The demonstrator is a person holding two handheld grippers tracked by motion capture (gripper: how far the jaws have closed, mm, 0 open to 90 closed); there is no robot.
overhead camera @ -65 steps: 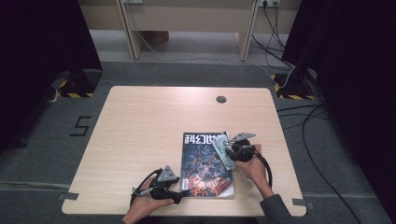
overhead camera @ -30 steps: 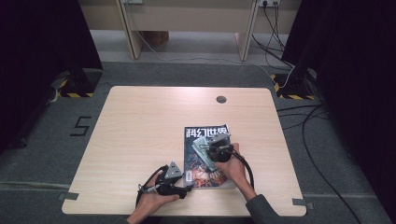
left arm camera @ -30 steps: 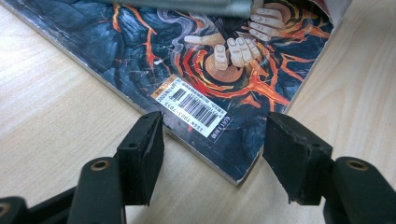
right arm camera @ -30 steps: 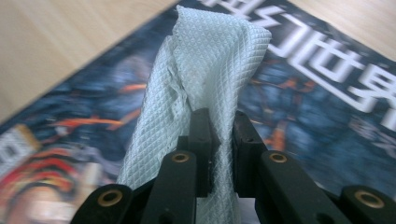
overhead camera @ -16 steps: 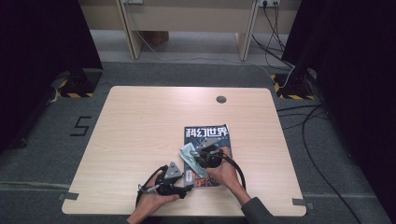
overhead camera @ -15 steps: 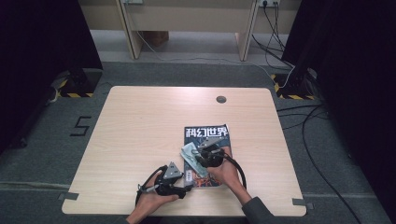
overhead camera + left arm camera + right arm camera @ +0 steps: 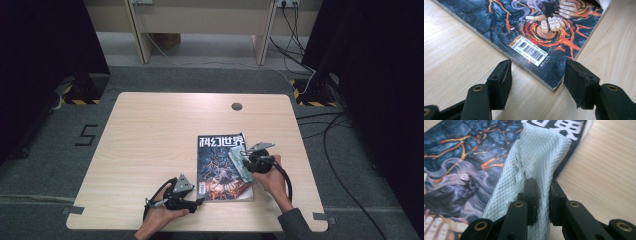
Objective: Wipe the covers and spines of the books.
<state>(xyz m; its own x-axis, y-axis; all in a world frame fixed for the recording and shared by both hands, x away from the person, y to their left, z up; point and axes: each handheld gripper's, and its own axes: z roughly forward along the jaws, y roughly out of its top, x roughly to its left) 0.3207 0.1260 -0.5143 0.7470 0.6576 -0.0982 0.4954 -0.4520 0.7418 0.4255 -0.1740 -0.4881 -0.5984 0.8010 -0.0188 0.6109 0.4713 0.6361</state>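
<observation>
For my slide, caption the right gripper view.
Right gripper pinching a white textured cloth over the magazine cover.

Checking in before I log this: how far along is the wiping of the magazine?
Underway. The right tongs are shut on a white cloth lying on the magazine cover; the open left tongs straddle its near corner. How much cover remains to wipe can't be judged.

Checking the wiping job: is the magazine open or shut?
Shut: the magazine lies flat on the table, front cover up, title and barcode showing.
</observation>
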